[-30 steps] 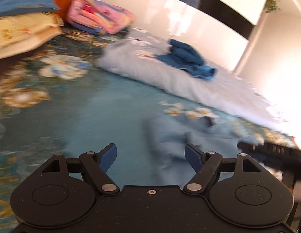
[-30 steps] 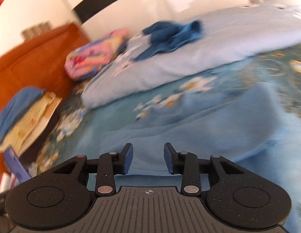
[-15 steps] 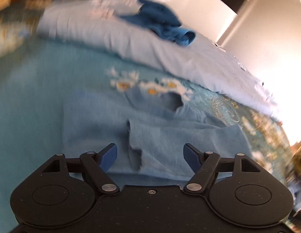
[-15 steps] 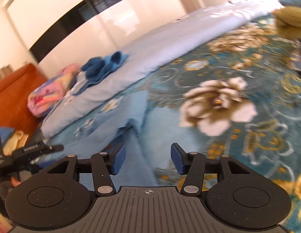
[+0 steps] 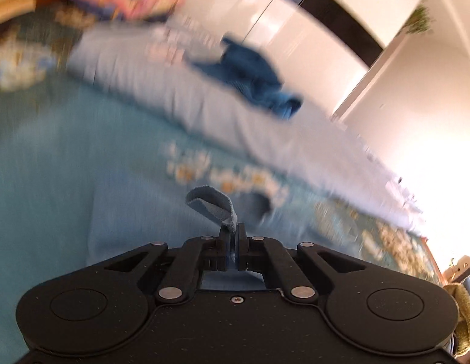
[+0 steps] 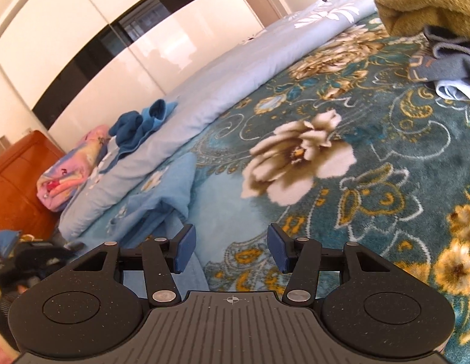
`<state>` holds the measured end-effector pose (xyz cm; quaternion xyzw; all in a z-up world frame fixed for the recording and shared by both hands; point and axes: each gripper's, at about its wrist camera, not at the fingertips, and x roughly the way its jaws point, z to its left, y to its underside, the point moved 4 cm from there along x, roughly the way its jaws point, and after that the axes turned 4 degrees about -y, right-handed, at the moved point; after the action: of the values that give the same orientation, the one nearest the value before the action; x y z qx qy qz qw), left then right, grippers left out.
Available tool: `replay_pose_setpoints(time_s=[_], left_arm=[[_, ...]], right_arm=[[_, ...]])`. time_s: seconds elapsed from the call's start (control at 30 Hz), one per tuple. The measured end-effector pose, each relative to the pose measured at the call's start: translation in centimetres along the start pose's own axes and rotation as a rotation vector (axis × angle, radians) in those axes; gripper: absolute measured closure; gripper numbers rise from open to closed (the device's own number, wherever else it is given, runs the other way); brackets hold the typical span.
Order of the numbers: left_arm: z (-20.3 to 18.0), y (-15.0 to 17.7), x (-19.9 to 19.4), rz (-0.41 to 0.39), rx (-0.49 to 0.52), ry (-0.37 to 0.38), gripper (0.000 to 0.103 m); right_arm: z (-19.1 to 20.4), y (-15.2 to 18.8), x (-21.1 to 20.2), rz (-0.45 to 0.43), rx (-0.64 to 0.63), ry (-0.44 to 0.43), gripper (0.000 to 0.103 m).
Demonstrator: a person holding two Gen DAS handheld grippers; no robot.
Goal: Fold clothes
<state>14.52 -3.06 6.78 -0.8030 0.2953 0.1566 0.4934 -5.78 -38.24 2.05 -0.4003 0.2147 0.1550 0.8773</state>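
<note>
Left wrist view first: the left claw is pinched tight on a small flap of the light blue garment, which lies spread on the bed's floral blanket. Only a thin bit of edge sticks up out of the jaws, so I'd say the big risk is that flap slipping free the moment it gets pulled, or the single layer dragging the whole piece into a bunch instead of a clean fold. Most of this view is smeared, so I can't tell how flat the rest lies.

Right wrist view: the right claw hangs with its jaws apart and nothing between them, over the blanket just beside the garment's edge. If it bites down there, it could grab blanket pile along with cloth, or miss the cloth outright. One-sided lifting would likely skew the fold. The heap of other clothes sits well apart, so no snag there.
</note>
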Motion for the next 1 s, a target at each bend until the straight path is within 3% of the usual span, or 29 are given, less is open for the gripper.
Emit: replay_pose_setpoints(time_s=[0.13,0.33,0.47,0.63,0.73,1.0], left_arm=[[1.6,-0.7,-1.0,-0.046,0.012,-0.070,0.103],[5.6,1.5,0.5,0.049,-0.007,-0.197,0.103],[6.8,2.1,0.0,0.096,-0.017,-0.202,0.101],[6.7,1.6,-4.0,0.051,0.020,-0.205,0.078],[6.9,2.2,-7.0,0.052,0.052,-0.168,0.064],[8.1,6.8,-15.8,0.061,0.192,-0.164,0.050]], right_arm=[[-0.2,0.4,0.3,0.008,0.013,-0.002,0.054],[0.6,1.3,1.4,0.051,-0.004,-0.018,0.054],[1.0,1.3,1.1,0.055,-0.011,-0.015,0.054],[1.7,1.2,0.0,0.041,-0.023,-0.016,0.054],[2.2,1.7,-0.6,0.064,-0.044,-0.022,0.054],[2.6,5.9,-3.2,0.162,-0.107,0.012,0.054]])
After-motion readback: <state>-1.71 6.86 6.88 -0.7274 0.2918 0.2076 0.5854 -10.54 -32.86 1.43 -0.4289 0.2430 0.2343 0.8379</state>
